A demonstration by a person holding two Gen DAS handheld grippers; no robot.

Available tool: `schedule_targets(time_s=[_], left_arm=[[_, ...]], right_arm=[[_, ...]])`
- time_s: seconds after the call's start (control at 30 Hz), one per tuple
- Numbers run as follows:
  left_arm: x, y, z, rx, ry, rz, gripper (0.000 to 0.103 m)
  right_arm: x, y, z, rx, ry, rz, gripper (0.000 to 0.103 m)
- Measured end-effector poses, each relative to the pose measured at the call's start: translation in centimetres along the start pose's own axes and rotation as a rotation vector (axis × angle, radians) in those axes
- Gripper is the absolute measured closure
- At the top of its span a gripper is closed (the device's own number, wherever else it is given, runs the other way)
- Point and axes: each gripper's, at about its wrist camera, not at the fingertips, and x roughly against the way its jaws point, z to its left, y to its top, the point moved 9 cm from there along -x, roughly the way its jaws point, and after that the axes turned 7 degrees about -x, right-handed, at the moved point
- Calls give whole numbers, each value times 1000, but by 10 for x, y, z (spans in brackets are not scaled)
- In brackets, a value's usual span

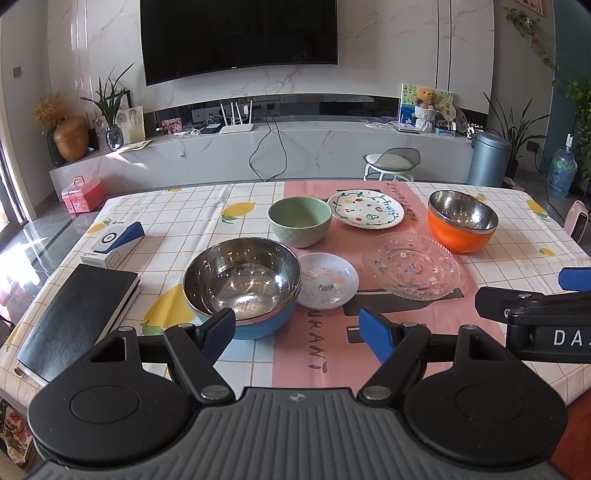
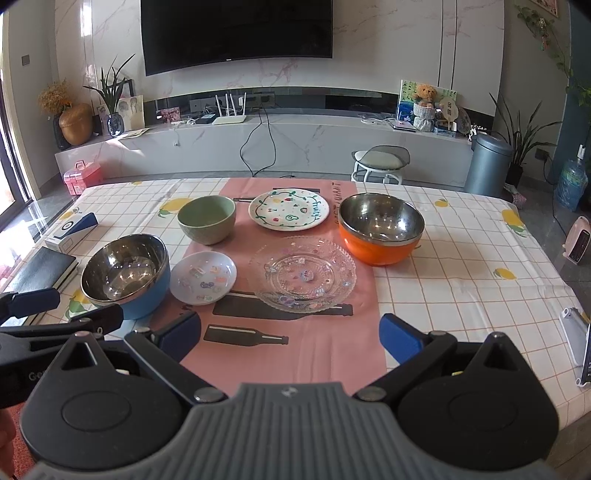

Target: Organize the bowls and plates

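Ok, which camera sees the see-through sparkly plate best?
The right wrist view: the clear glass plate sits near centre, whole and close. The left wrist view shows it whole too, but off to the right.

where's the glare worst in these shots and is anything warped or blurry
Left wrist view: hot window highlights pool in the blue steel bowl, with washed-out sunlight on the floor at far left; the TV edge bows from fisheye distortion. Right wrist view: reflections streak the orange steel bowl, and the clear glass plate sparkles; the table stays sharp.
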Motion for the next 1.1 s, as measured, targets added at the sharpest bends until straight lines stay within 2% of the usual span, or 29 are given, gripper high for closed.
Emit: schedule_targets(time_s=[1.1], left_arm=[[1, -4, -8, -4, -15, 10, 13]], right_arm=[[-1, -9, -1, 7, -4, 16, 3]])
